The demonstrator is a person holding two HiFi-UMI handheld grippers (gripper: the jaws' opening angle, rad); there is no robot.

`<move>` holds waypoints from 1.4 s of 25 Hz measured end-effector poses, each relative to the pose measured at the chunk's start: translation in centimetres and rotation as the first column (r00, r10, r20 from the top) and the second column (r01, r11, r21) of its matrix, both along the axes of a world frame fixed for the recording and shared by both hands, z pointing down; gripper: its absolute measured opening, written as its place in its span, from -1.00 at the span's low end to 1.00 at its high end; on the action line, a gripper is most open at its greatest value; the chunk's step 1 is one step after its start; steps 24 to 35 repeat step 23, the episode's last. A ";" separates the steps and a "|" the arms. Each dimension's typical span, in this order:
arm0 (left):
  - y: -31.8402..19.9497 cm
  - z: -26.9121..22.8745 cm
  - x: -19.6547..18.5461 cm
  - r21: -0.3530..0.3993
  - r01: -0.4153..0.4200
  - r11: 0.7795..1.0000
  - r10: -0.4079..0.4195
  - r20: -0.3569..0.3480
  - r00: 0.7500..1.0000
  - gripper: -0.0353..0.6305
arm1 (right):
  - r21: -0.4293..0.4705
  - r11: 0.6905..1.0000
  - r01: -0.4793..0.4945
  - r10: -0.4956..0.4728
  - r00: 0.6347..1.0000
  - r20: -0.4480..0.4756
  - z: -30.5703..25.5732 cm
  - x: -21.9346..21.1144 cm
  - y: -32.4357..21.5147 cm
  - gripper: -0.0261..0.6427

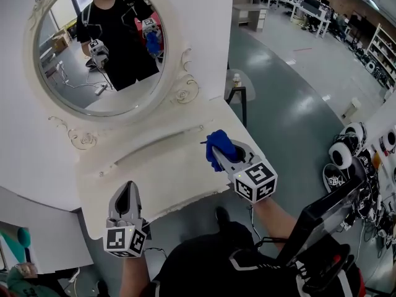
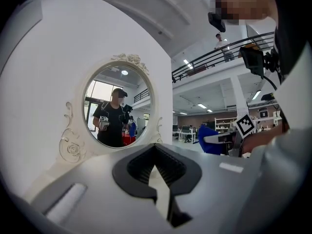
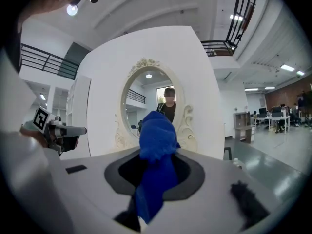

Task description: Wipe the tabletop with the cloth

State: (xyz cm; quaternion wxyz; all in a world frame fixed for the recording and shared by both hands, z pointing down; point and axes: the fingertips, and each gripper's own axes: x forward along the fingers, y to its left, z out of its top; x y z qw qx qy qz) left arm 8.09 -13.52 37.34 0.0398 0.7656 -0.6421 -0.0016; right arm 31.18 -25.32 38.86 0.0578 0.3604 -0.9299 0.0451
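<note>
Right gripper view shows the right gripper [image 3: 157, 156] clenched on the blue cloth [image 3: 157, 133]: the fabric is pinched between the two jaws, a bunched wad pushing out past their tips and a strip trailing down inside them. From the head view, that wad sits at the far end of the gripper, over the right part of the white tabletop [image 1: 167, 178] and near its raised back ledge; whether the cloth touches the surface cannot be told. The left gripper [image 2: 155, 150] has its jaws drawn together at the tips with nothing between them, and it hangs at the front left edge of the tabletop, well apart from the cloth. Both grippers point toward the round mirror [image 1: 68, 85] in its ornate white frame, which reflects the person holding them.
</note>
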 end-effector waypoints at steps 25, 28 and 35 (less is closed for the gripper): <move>2.9 -1.0 -2.1 0.037 0.029 0.999 -0.028 -0.026 0.999 -0.87 | -0.005 1.000 0.023 -0.023 1.000 -0.021 -0.6 -3.2 2.2 -0.65; 2.9 -1.0 -2.1 0.037 0.029 0.999 -0.028 -0.026 0.999 -0.87 | -0.005 1.000 0.023 -0.023 1.000 -0.021 -0.6 -3.2 2.2 -0.65; 2.9 -1.0 -2.1 0.037 0.029 0.999 -0.028 -0.026 0.999 -0.87 | -0.005 1.000 0.023 -0.023 1.000 -0.021 -0.6 -3.2 2.2 -0.65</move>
